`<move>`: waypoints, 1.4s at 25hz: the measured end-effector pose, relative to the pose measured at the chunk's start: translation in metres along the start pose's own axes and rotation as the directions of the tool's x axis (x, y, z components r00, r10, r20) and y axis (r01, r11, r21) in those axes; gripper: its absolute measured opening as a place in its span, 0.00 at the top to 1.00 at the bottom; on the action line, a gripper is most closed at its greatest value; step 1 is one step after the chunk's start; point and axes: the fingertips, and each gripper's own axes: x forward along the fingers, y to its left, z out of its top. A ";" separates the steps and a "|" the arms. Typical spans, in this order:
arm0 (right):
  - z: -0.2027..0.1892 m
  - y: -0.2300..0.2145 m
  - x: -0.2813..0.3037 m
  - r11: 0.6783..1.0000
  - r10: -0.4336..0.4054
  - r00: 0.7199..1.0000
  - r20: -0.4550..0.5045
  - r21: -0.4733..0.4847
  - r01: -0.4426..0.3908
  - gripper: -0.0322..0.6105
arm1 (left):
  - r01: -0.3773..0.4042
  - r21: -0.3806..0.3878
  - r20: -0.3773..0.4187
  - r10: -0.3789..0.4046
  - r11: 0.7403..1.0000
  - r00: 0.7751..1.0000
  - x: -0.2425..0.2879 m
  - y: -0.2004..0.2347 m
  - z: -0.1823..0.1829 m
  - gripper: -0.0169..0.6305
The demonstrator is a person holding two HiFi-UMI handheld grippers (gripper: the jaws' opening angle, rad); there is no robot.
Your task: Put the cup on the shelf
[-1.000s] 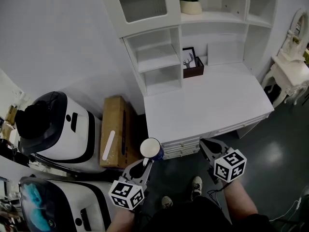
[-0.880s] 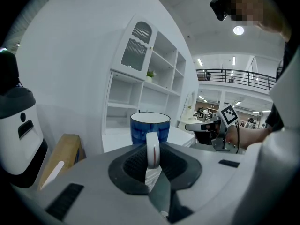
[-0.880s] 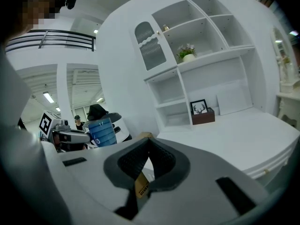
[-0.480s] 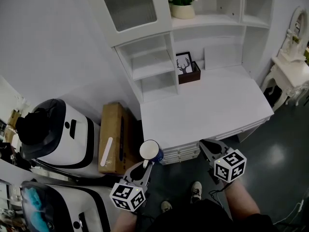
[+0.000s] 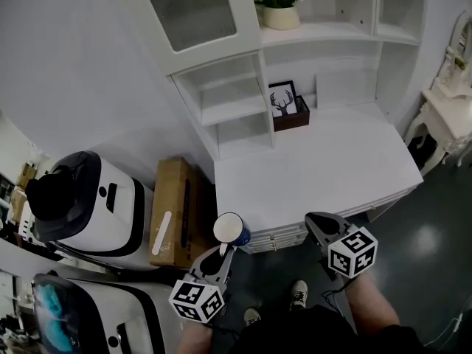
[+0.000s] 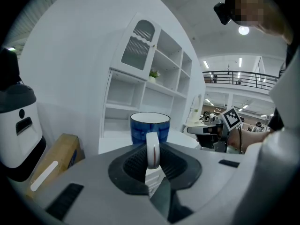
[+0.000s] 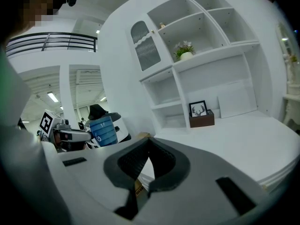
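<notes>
Ahead, cup (image 5: 231, 228) in left gripper (image 5: 221, 251), desk (image 5: 317, 168) fronting shelf (image 5: 228, 109), picture (image 5: 280, 100), cardboard box (image 5: 171, 212).

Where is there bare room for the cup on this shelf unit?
Both open cubbies under the glass door are empty. The desktop is bare everywhere but its back, where the frame box stands. The upper shelf is taken at its left by the flowerpot; its right is free.
</notes>
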 end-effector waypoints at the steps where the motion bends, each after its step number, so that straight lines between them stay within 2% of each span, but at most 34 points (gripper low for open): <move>1: 0.001 -0.003 0.001 1.000 0.003 1.000 -0.002 0.000 -0.003 0.94 | -0.004 -0.002 0.000 0.004 1.000 1.000 0.003 0.000 0.001 0.89; 15: 0.010 -0.035 0.009 0.997 0.071 0.997 -0.022 -0.001 -0.071 0.94 | -0.066 -0.030 0.003 0.066 0.997 0.998 0.033 -0.015 0.009 0.89; 25: 0.029 -0.044 0.012 0.994 0.109 0.994 0.002 -0.013 -0.109 0.95 | -0.109 -0.035 0.010 0.109 0.993 0.994 0.040 -0.017 0.023 0.89; 30: 0.033 -0.049 0.009 0.993 0.117 0.993 -0.001 -0.028 -0.117 0.95 | -0.117 -0.023 0.020 0.118 0.993 0.993 0.045 -0.019 0.033 0.89; 35: 0.036 -0.050 0.007 0.992 0.119 0.993 0.003 -0.031 -0.119 0.95 | -0.114 -0.048 0.026 0.116 0.992 0.993 0.047 -0.020 0.036 0.89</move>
